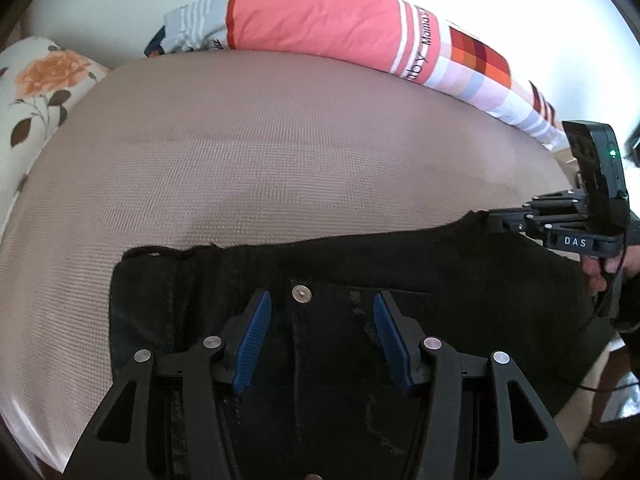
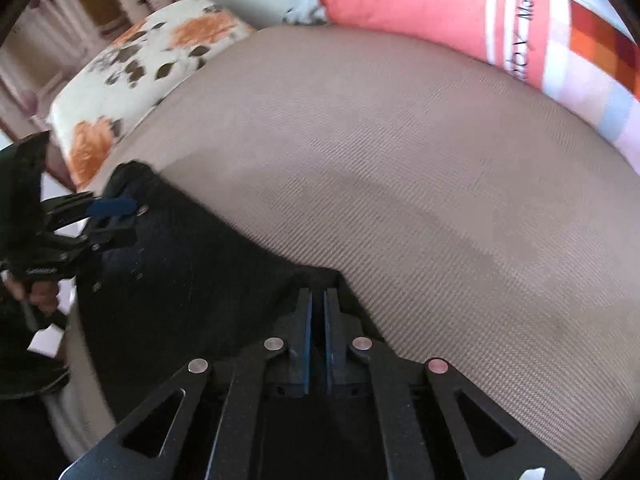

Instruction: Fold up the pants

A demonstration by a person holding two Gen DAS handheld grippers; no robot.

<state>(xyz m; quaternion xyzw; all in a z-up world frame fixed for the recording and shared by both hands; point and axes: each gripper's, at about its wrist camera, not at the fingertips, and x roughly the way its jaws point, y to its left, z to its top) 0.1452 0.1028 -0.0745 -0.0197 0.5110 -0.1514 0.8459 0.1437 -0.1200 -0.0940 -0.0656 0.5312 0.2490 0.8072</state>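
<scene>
pants lay waistband-long, 3-to-9 o'clock, on bed | left gripper fingers released over button | right gripper clenched on waistband corner

1. The left wrist view looks forward, close above the black pants.
2. The right wrist view faces across the bed from the pants' corner.
3. Both share bed and pants.

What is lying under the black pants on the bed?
The black pants lie on a taupe woven bedcover, which shows along their upper and left edges. The part of the cover directly beneath them is hidden, so anything there cannot be seen.
</scene>
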